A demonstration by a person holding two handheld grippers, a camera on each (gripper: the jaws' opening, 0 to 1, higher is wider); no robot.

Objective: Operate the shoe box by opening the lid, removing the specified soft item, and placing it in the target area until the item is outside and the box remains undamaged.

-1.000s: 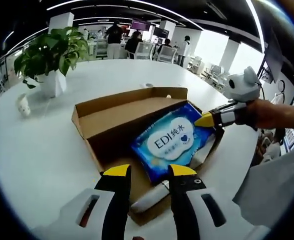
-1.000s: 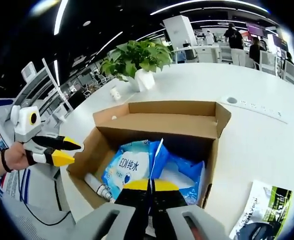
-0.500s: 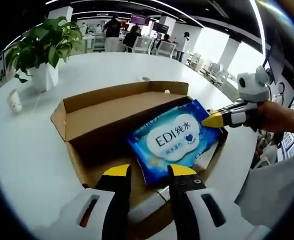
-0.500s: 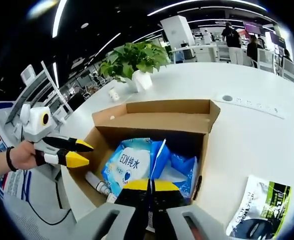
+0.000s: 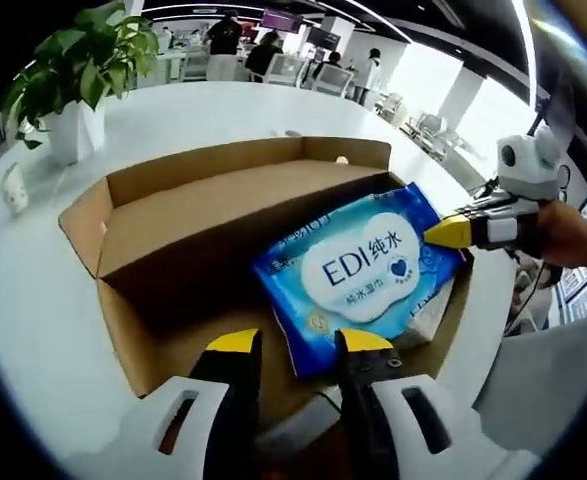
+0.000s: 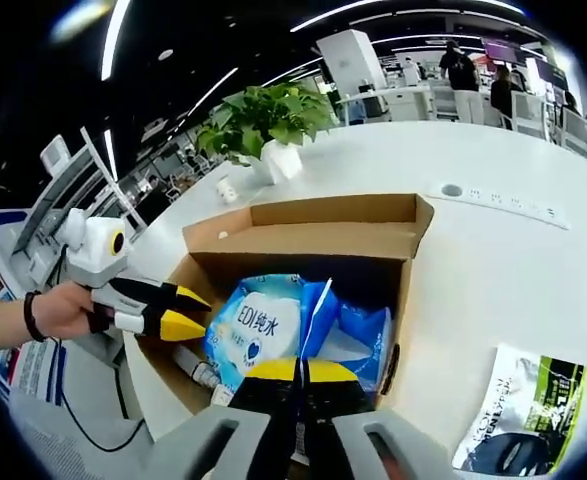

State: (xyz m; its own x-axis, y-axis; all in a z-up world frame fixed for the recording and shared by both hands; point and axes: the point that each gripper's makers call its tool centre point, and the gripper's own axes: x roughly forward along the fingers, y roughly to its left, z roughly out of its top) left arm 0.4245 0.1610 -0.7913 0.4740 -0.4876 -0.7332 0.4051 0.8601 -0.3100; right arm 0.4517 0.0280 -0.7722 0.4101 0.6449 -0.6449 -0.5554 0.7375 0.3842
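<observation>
An open brown cardboard shoe box [image 5: 223, 215] [image 6: 313, 235] stands on a white table. A blue soft pack of wipes [image 5: 363, 275] [image 6: 263, 325] lies tilted in it, one edge raised. My right gripper [image 6: 298, 372] is shut on that raised edge; in the left gripper view it [image 5: 441, 235] comes in from the right at the pack's far corner. My left gripper [image 5: 300, 345] is open just above the box's near wall, close to the pack. In the right gripper view it [image 6: 195, 312] reaches over the box's left wall, jaws slightly apart.
A potted green plant [image 5: 68, 70] [image 6: 268, 120] stands on the table beyond the box. A white tube [image 6: 188, 365] lies in the box bottom. A printed packet [image 6: 518, 410] lies on the table right of the box. People sit at desks far behind.
My left gripper has moved closer over the box's near wall, toward the pack. The right gripper keeps its hold, and the pack's edge has risen slightly.
</observation>
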